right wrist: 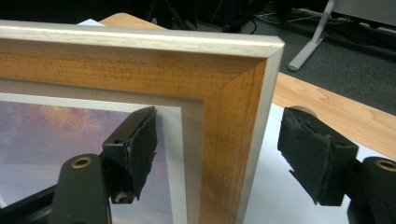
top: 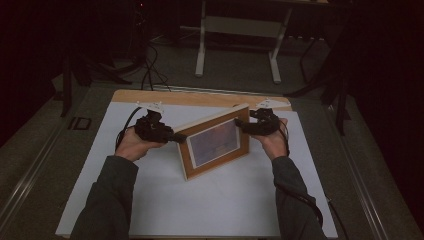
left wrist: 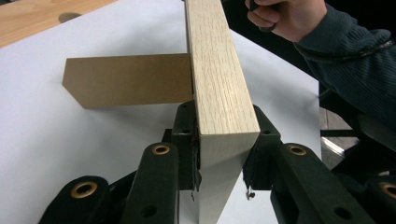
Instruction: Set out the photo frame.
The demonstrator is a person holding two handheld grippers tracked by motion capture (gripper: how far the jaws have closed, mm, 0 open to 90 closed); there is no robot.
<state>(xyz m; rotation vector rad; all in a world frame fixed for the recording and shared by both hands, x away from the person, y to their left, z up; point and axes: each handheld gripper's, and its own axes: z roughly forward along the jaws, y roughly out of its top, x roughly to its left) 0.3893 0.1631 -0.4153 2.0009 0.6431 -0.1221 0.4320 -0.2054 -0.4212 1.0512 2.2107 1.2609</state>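
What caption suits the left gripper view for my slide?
Left gripper clamps the wooden picture frame by its edge, its brown back stand folded out over the white table.

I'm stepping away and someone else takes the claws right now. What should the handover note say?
Left claw: shut on the left edge of the picture frame.
Right claw: open, jaws either side of the frame's upper right corner, not gripping.
The frame stands tilted on the white table, picture facing the person; its brown back stand is folded out behind.
Done: frame raised, stand out.
Left: probably settle it on the stand, then let go.
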